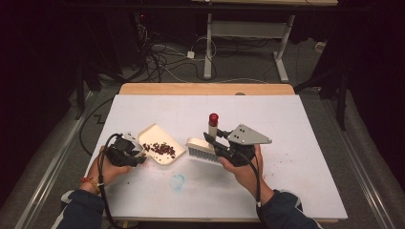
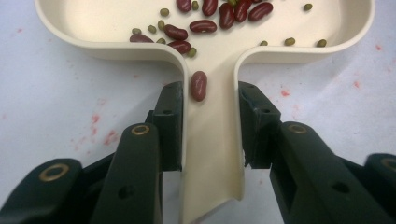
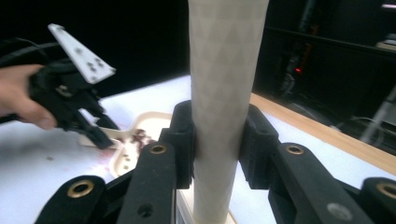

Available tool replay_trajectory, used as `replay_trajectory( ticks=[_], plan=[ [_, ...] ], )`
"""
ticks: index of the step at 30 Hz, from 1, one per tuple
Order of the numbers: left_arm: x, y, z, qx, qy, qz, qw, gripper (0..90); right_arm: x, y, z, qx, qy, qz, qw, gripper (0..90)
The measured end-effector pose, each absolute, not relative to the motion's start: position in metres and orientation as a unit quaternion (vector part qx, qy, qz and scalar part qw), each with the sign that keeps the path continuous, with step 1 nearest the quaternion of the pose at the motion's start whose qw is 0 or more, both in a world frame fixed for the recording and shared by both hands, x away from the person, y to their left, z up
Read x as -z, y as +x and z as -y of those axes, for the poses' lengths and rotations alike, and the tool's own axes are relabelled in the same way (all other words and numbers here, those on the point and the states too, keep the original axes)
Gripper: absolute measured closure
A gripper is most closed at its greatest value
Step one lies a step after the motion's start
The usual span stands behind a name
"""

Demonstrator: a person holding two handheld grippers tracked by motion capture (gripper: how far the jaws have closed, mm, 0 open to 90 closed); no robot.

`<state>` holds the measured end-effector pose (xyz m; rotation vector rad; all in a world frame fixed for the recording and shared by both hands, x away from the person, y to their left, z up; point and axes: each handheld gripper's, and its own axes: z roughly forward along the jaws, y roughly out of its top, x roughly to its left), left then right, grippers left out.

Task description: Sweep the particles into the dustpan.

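White table (image 1: 286, 181), faint red smears and pale blue stain near front edge; dark room, cables on floor behind.

Dustpan (image 1: 160, 142): cream plastic, shallow, rounded rim, narrow channel handle; lies left of centre. Beans (image 2: 205, 18) inside: dark red kidney ones plus small green ones; one red bean sits in handle channel.

Left gripper (image 2: 208, 100): jaws clamped on handle sides.

Brush (image 1: 201, 148): cream, pale bristles, red-capped handle upright, just right of dustpan.

Right gripper (image 3: 217, 135): jaws closed tight around brush handle.
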<state>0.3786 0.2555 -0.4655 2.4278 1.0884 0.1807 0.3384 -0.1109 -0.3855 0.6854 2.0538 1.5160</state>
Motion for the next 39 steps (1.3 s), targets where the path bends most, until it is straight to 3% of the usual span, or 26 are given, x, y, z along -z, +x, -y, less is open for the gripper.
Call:
replay_trajectory(
  ticks=[8, 22, 39],
  plan=[
    [0.461, 0.379, -0.270, -0.071, 0.880, -0.409, 0.232, 63.8, 0.372, 0.324, 0.077, -0.588, 0.213, -0.752, 0.209, 69.9],
    [0.466, 0.380, -0.285, -0.068, 0.876, -0.416, 0.235, 63.8, 0.382, 0.331, -0.035, -0.603, 0.145, -0.774, 0.132, 69.9],
    [0.473, 0.384, -0.306, -0.063, 0.864, -0.439, 0.238, 63.8, 0.408, 0.327, -0.059, -0.604, 0.143, -0.779, 0.093, 69.9]
  ],
)
